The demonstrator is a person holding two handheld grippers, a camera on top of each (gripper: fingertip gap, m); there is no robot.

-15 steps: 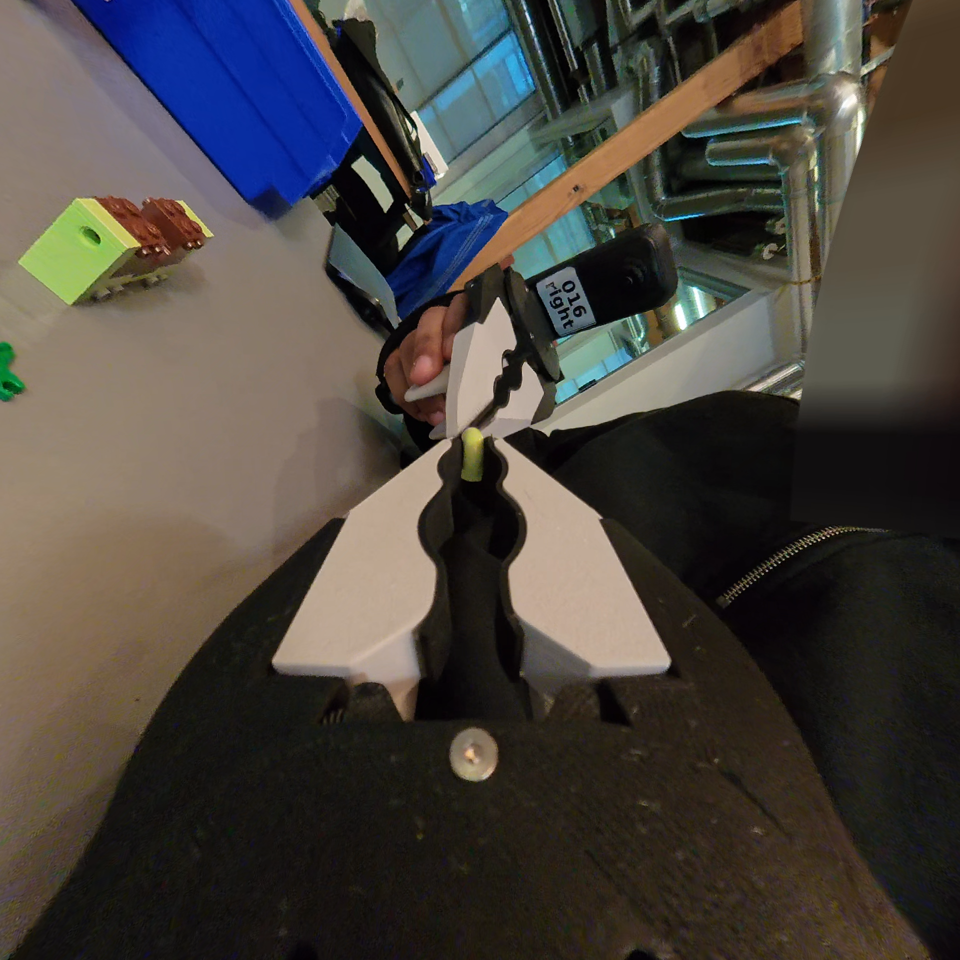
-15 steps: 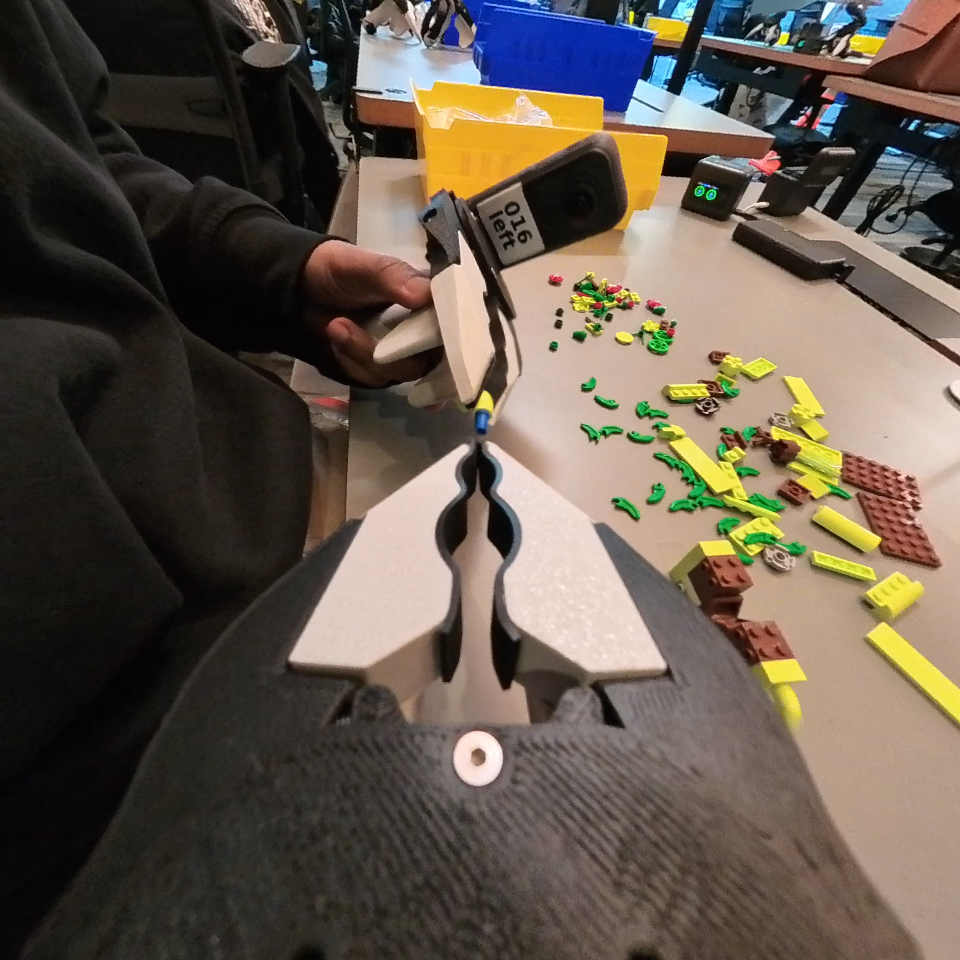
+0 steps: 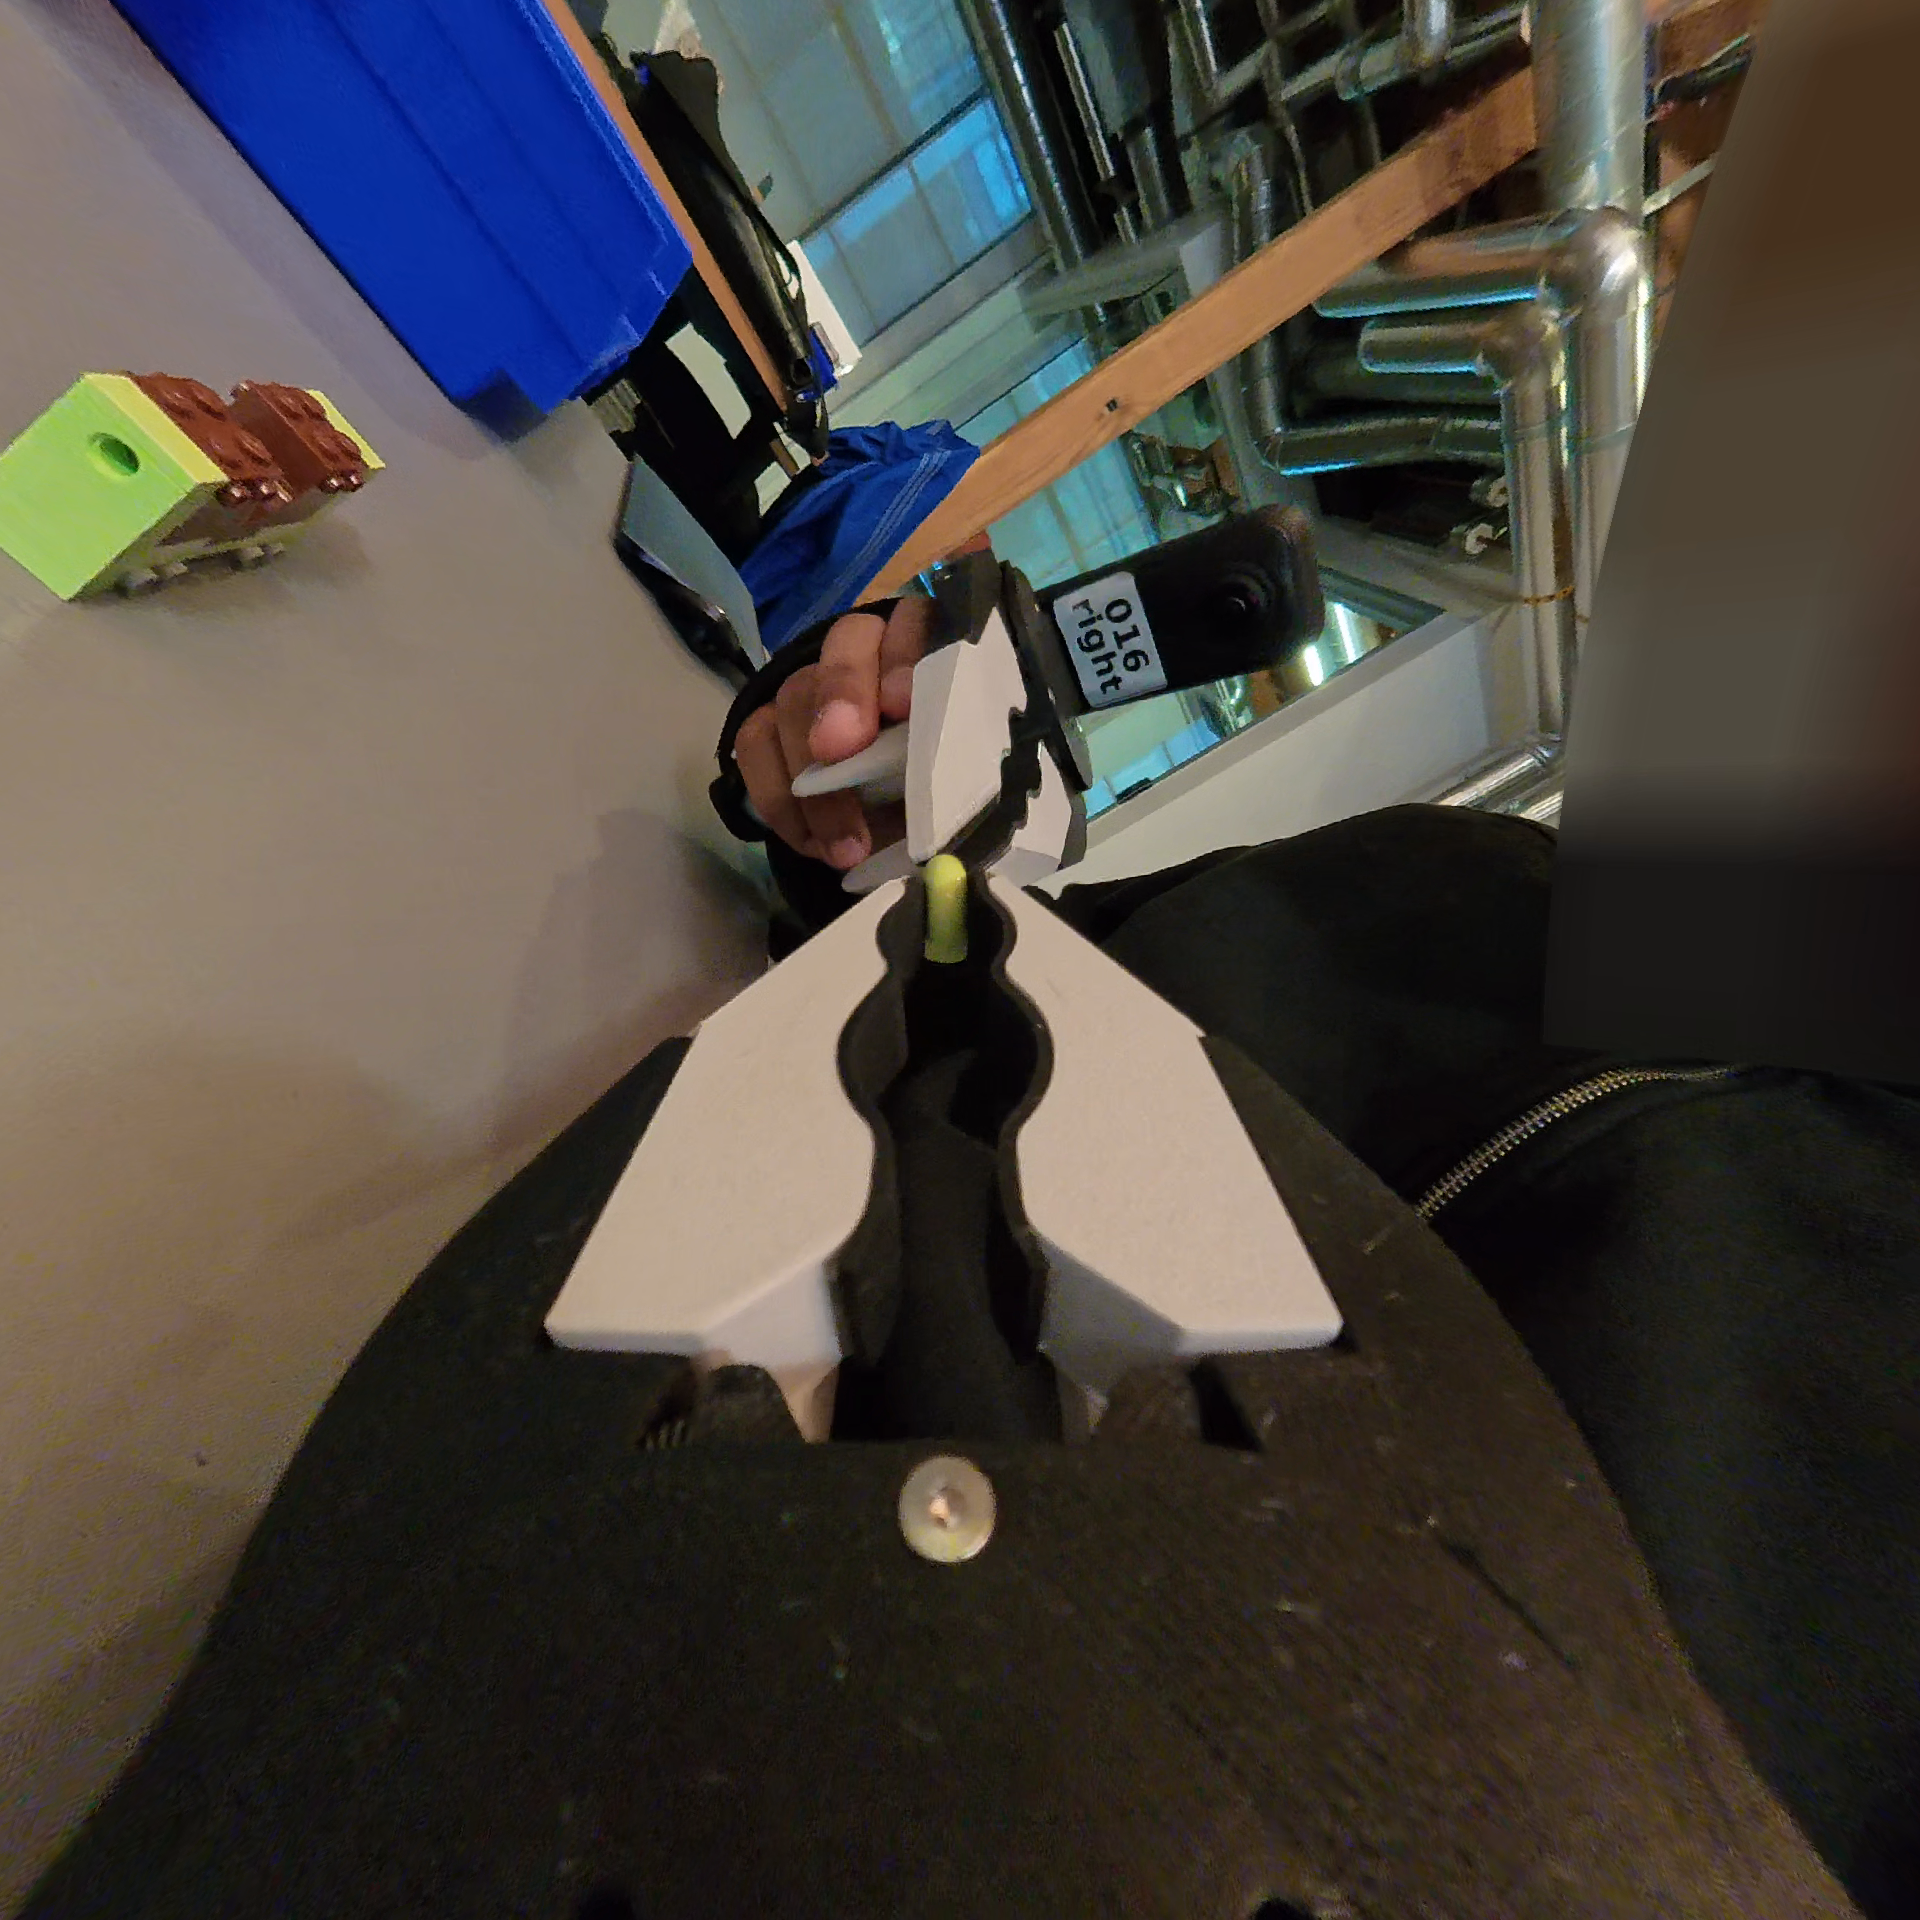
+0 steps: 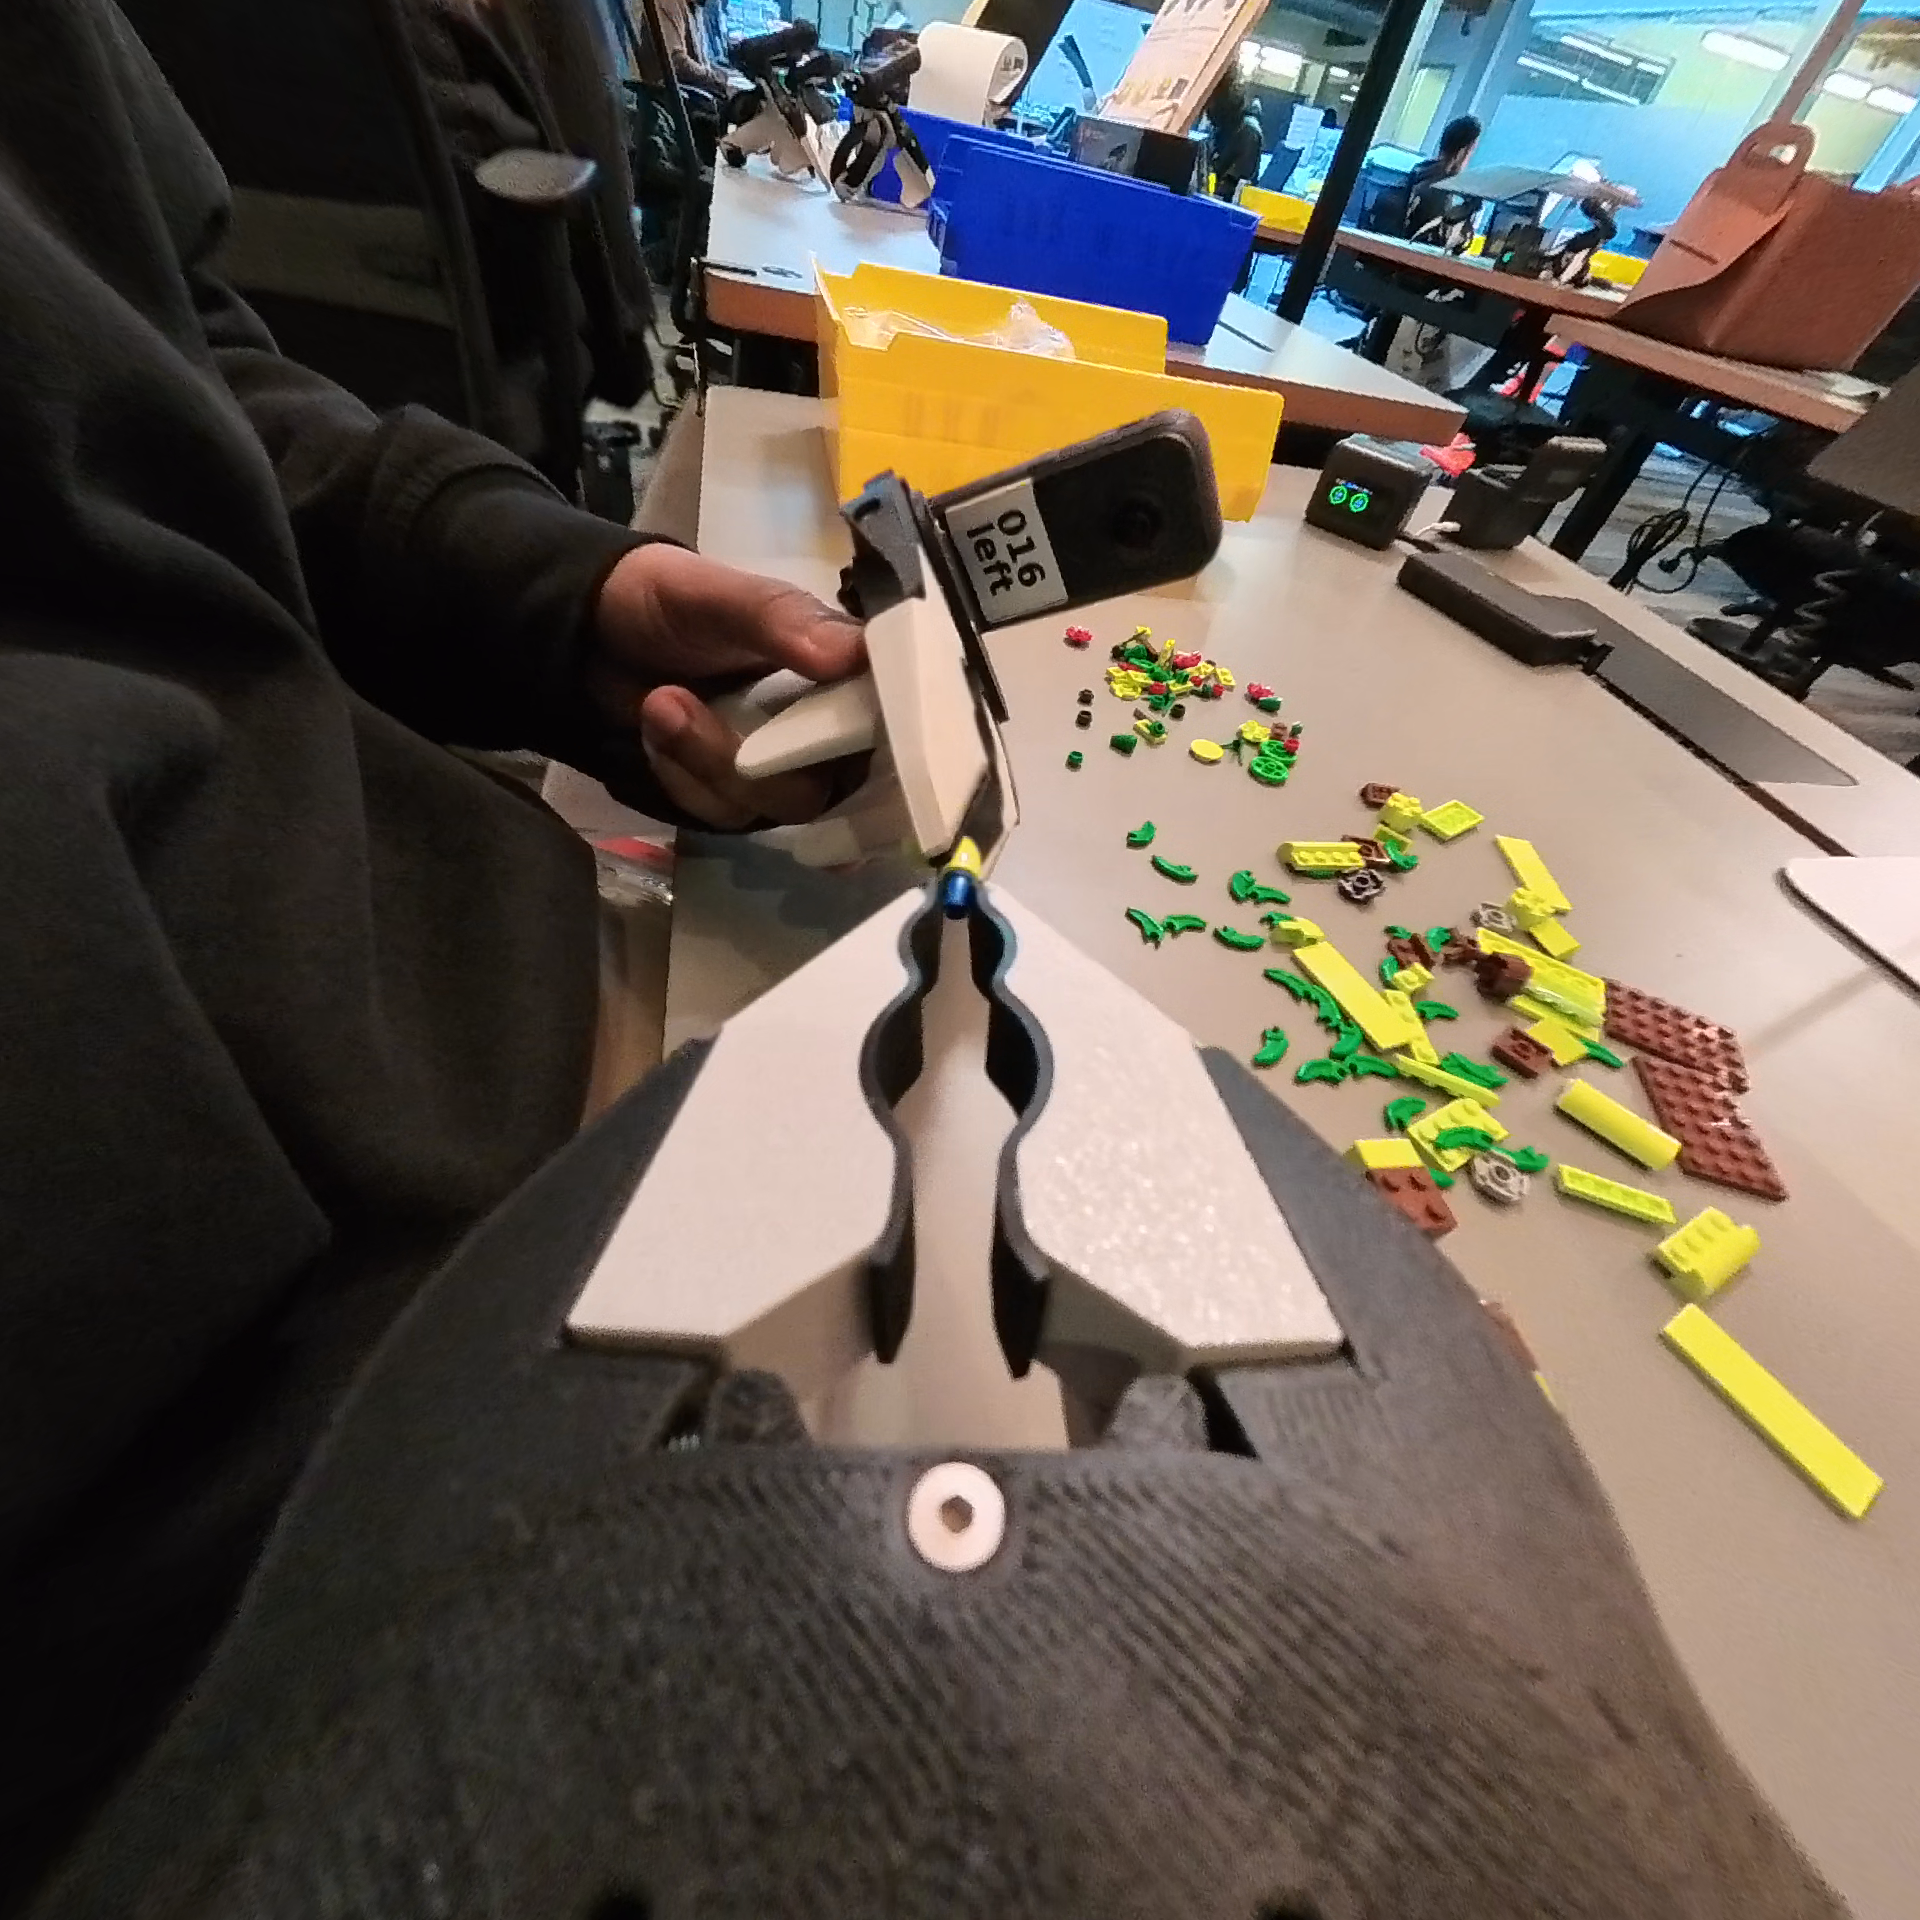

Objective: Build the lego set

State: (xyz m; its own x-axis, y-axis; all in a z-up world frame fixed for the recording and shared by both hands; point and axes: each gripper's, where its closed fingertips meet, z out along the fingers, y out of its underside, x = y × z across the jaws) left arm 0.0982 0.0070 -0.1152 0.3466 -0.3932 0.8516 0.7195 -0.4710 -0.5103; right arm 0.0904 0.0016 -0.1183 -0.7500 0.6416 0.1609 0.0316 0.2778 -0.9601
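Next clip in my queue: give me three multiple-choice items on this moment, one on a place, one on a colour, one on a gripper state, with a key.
1. Where is the loose pile of Lego pieces?
A. On the grey table
B. In the yellow bin
C. On the person's lap

2. What colour is the small pin at the right gripper tips?
A. Red
B. Blue
C. White

3. What is the left gripper doing?
A. Wide open, empty
B. Lying on the table
C. Shut on a yellow-green piece

Key: 1 A, pieces lie scattered on the tabletop; 2 B, a blue pin shows between the fingertips in the right wrist view; 3 C, the fingertips pinch the piece in the left wrist view.
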